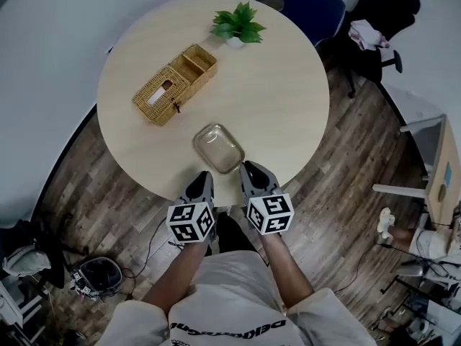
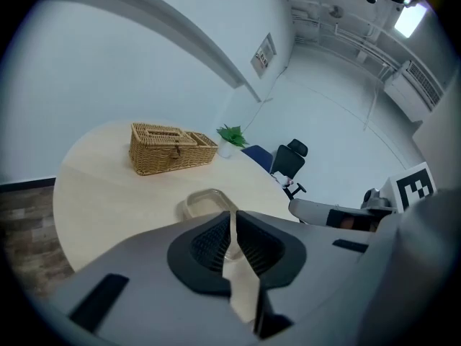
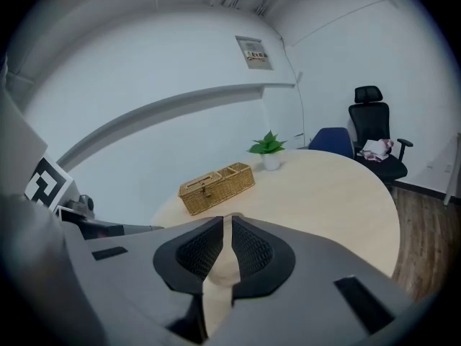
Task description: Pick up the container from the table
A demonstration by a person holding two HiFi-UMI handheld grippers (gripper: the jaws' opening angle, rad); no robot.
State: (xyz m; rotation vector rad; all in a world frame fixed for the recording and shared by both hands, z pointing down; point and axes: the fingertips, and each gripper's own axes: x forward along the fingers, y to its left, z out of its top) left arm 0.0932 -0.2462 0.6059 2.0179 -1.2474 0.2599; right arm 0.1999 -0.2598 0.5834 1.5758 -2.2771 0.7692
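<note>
A clear, shallow rectangular container (image 1: 218, 148) lies empty near the front edge of the round light-wood table (image 1: 281, 99). My left gripper (image 1: 204, 176) hovers at the table's edge just short of the container's near left corner, its jaws shut with nothing between them. My right gripper (image 1: 250, 167) is at the container's near right corner, its jaws a narrow slit apart and empty. In the left gripper view the container (image 2: 205, 202) shows just beyond the jaws (image 2: 232, 215). In the right gripper view the jaws (image 3: 227, 219) hide it.
A wicker basket (image 1: 175, 83) with a lidded box sits at the table's back left, and a small potted plant (image 1: 238, 24) at the far edge. A blue chair (image 1: 313, 6) and a black office chair (image 1: 382, 13) stand behind the table. Wood floor surrounds it.
</note>
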